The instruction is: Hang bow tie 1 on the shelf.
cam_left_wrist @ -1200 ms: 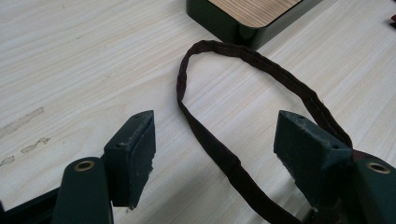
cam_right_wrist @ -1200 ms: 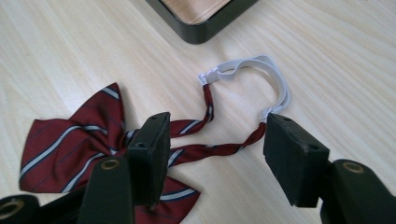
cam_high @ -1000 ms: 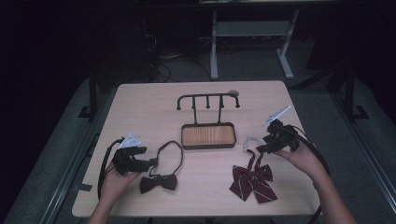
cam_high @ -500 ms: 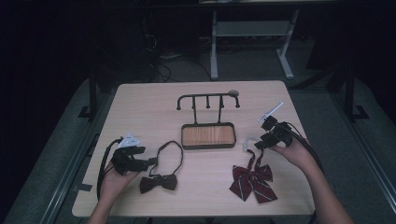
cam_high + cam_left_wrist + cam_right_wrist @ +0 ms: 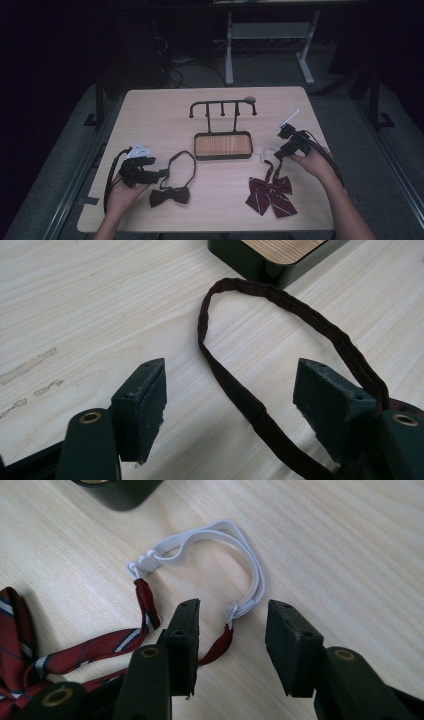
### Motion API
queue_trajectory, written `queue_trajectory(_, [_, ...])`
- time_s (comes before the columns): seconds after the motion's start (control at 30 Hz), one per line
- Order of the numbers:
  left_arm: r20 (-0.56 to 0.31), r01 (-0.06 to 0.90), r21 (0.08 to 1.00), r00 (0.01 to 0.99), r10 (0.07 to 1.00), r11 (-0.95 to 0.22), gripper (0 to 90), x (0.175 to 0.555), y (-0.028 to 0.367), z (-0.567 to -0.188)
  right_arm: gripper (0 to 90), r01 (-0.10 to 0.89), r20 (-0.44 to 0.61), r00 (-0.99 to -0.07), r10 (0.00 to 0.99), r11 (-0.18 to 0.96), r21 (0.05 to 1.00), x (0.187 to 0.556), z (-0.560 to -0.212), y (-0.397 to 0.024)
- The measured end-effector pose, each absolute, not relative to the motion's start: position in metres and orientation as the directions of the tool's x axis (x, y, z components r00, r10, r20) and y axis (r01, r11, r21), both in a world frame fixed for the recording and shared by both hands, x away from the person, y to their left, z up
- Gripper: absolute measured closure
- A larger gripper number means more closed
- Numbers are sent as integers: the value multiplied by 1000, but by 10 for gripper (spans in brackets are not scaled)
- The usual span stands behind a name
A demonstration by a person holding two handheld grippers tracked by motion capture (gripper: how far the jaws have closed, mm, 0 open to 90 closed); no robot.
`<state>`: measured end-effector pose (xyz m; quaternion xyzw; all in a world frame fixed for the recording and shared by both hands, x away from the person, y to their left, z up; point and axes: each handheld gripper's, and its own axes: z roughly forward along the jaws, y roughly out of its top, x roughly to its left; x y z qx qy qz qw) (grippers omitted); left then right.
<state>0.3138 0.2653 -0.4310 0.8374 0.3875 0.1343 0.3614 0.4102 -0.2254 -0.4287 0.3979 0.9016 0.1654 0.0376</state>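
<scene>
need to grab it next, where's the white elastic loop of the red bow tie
The white elastic loop lies on the table right of the wooden tray, between the open right tongs, above the red bow tie.

**Both grippers low, jaws apart**

My left hand (image 5: 120, 192) rests near the table's left edge, its left gripper (image 5: 162, 173) pointing right, jaws spread wide. My right hand (image 5: 312, 162) holds the right gripper (image 5: 274, 155) angled down and leftward; its jaws have just been closing, pads not yet pressing anything.

Open jaws straddle the dark neck strap (image 5: 260, 405) on the table (image 5: 90, 305).
</scene>
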Motion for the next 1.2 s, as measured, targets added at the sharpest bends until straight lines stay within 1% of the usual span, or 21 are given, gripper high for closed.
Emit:
queue_trajectory(0.27, [-61, 554, 710, 663, 746, -435, 299, 314, 265, -431, 583, 714, 56, -673, 738, 628, 311, 413, -433, -224])
queue_trajectory(0.33, [-65, 553, 712, 666, 743, -433, 296, 314, 265, -431, 598, 712, 35, -673, 739, 634, 302, 413, -433, -222])
queue_trajectory(0.73, [-73, 555, 712, 668, 741, -430, 292, 314, 264, -431, 647, 705, 22, -686, 728, 657, 267, 415, -439, -217])
queue_trajectory(0.83, [-74, 555, 712, 668, 740, -430, 292, 314, 264, -431, 688, 700, 5, -689, 725, 664, 261, 414, -440, -215])
queue_trajectory(0.93, [-73, 554, 713, 669, 740, -430, 292, 314, 265, -431, 749, 687, -13, -698, 716, 675, 269, 414, -440, -213])
queue_trajectory(1.0, [-73, 554, 713, 669, 740, -430, 292, 314, 265, -431, 777, 686, -7, -702, 712, 679, 263, 414, -440, -213])
queue_trajectory(1.2, [-74, 555, 711, 670, 739, -432, 292, 314, 264, -431, 817, 684, -14, -703, 711, 681, 263, 414, -441, -213])
